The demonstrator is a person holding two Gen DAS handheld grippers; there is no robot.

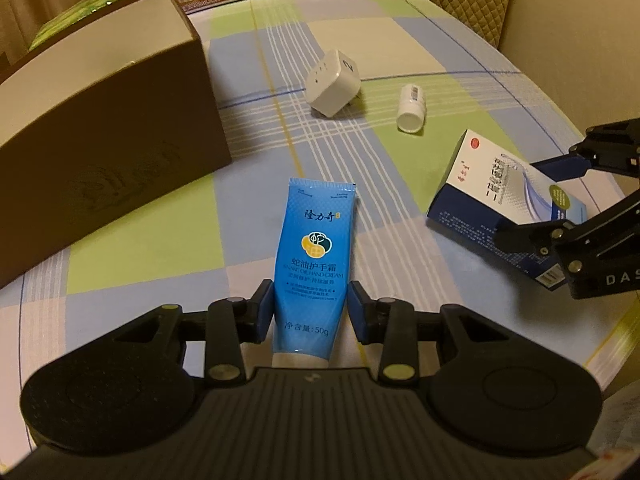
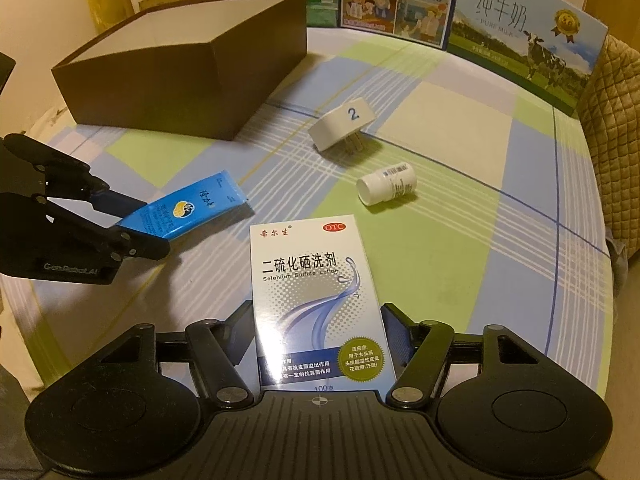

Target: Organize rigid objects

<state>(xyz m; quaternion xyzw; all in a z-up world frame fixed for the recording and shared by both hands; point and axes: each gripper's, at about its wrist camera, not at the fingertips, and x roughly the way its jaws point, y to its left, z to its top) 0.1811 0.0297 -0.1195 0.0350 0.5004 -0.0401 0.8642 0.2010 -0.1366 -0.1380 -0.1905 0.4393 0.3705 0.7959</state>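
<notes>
- Left wrist view: your left gripper (image 1: 311, 306) is clenched on the blue tube (image 1: 314, 256) — both blue pads sit against its sides near the cap end, with the crimped end pointing away from you over the checked cloth (image 1: 168, 248).
- To the left of the tube stands the brown box (image 1: 100, 128), open at the top and well apart from the tube.
- Further off on the cloth lie the white plug (image 1: 334, 82) and, just right of it, the white bottle (image 1: 412, 108) on its side; the two do not touch.
- At the right edge you see your right gripper (image 1: 540, 200) with the carton (image 1: 508, 188) between its fingers, tilted up off the cloth.
- Right wrist view: the carton (image 2: 316, 304) stands between the fingers of your right gripper (image 2: 318, 336). Its right pad shows a thin gap beside the carton's edge, and the left pad is hidden behind the carton, so you cannot tell whether the grip is made.
- At the left, your left gripper (image 2: 132, 224) holds the tube (image 2: 192, 210) at a slant above the cloth (image 2: 460, 240).
- Beyond the carton lie the bottle (image 2: 386, 188) and the plug (image 2: 344, 122), marked "2", prongs down.
- The box (image 2: 180, 80) sits at the far left; milk cartons (image 2: 460, 12) stand along the back.
</notes>
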